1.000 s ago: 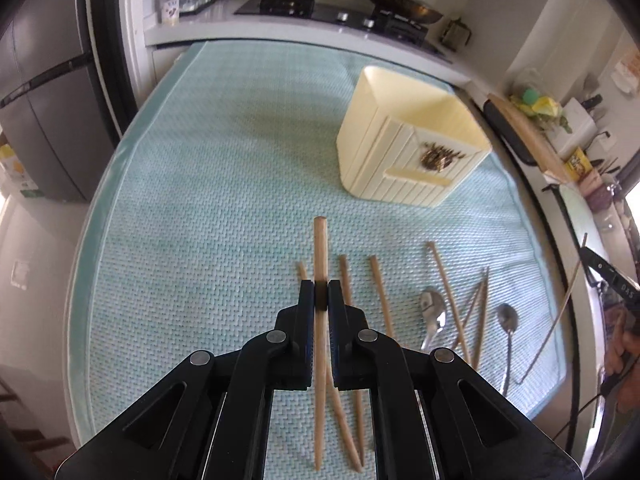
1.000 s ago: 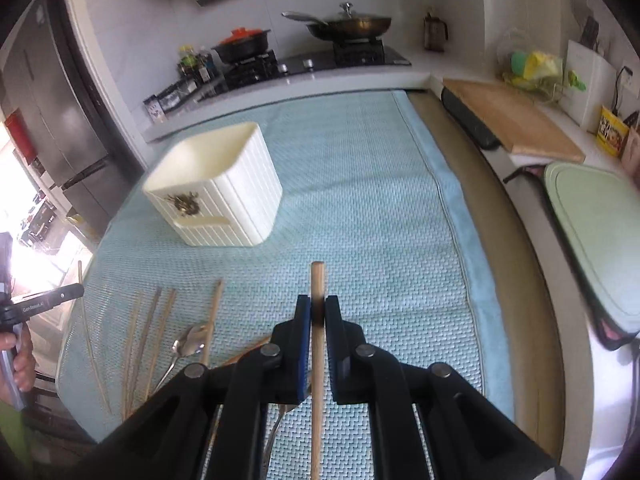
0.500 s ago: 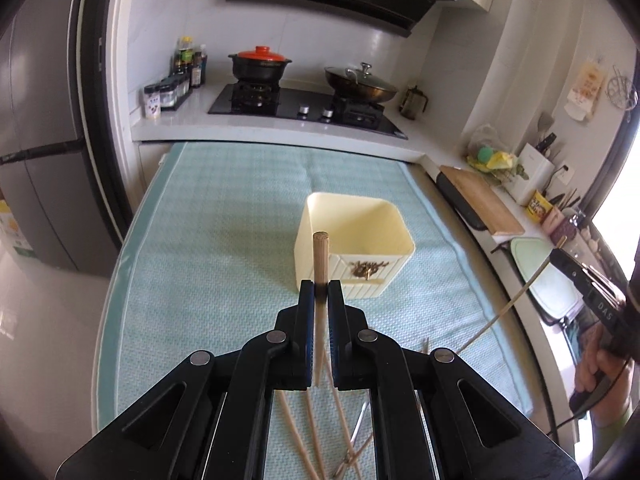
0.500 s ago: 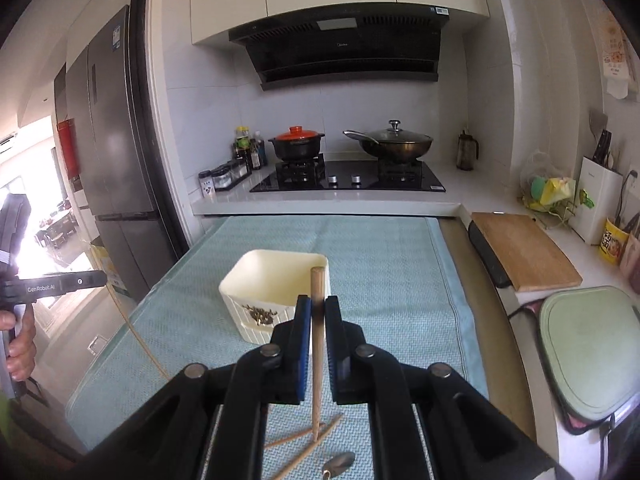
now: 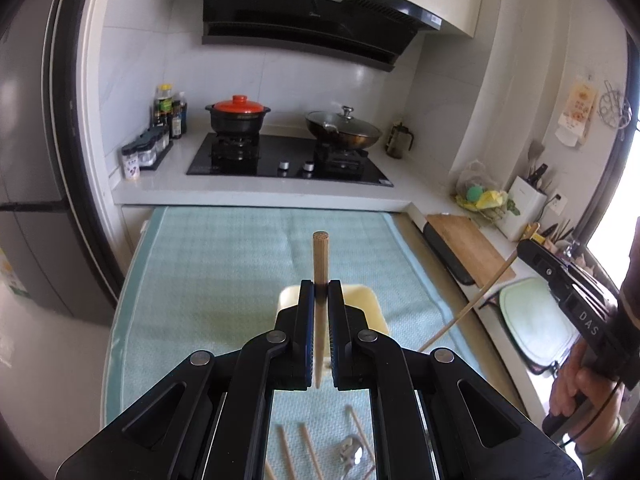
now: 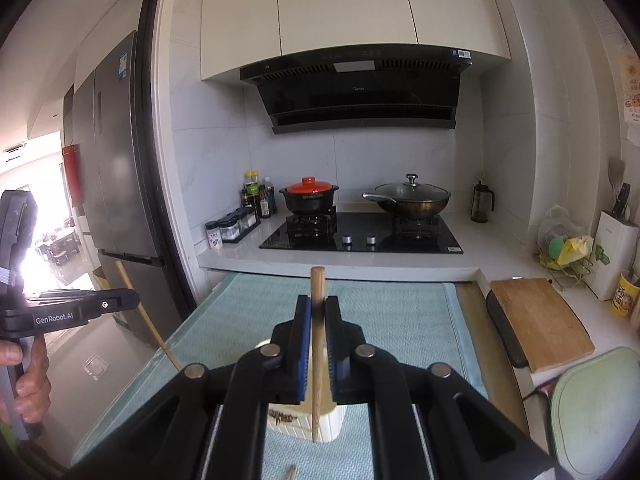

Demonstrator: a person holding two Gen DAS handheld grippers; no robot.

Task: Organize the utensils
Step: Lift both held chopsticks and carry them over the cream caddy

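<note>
My left gripper point(image 5: 320, 292) is shut on a wooden chopstick point(image 5: 320, 256), held upright above the cream utensil holder point(image 5: 370, 308), which sits on the teal mat and is mostly hidden behind the jaws. My right gripper point(image 6: 318, 306) is shut on another wooden chopstick point(image 6: 317, 284), also upright, above the same holder point(image 6: 326, 424). Several chopsticks point(image 5: 308, 448) and a spoon point(image 5: 351, 450) lie on the mat below the left gripper. The right gripper with its chopstick point(image 5: 468, 308) shows in the left wrist view; the left gripper's chopstick point(image 6: 146, 318) shows in the right wrist view.
The teal mat point(image 5: 224, 264) covers the table. Beyond it stands a stove point(image 5: 288, 156) with a red-lidded pot point(image 5: 238, 114) and a wok point(image 5: 342, 128). A cutting board point(image 6: 538, 320) and a green tray point(image 6: 596, 404) lie on the right counter. A fridge point(image 6: 116, 188) stands left.
Both grippers have risen from the mat with their chopsticks and tilted level, coming over the holder. The holder has dropped low in both views, behind the jaws.
</note>
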